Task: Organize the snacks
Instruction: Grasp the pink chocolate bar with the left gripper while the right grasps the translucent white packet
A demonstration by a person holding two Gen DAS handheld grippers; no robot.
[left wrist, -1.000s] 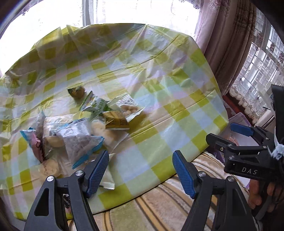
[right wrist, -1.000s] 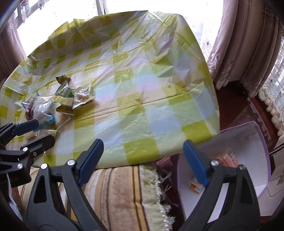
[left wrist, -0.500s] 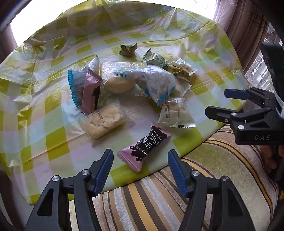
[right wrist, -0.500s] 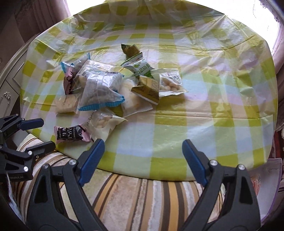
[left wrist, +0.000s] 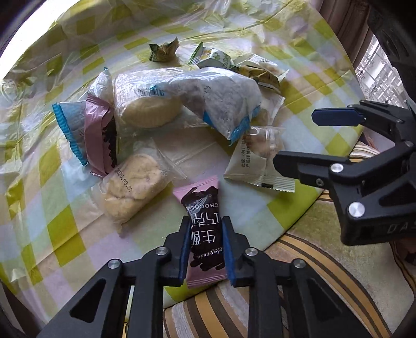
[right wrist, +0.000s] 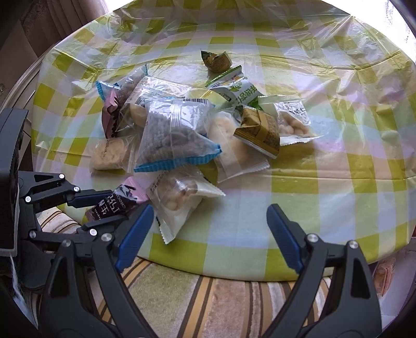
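the left gripper (left wrist: 205, 240) is closed on the pink chocolate packet (left wrist: 205, 226), which lies at the near edge of the table (right wrist: 338, 161), on the checked plastic cloth (right wrist: 286, 78). the right gripper (right wrist: 210, 234) has its fingers wide apart and holds nothing; it hangs over the table edge. the pile of snacks (right wrist: 179, 130) lies just behind the pink packet, with a white packet (left wrist: 256, 161) beside it.

Bright daylight blows out the table's (right wrist: 338, 161) far edge; plastic cover (left wrist: 234, 23) glares, fisheye bends and darkens corners, focus sharp.
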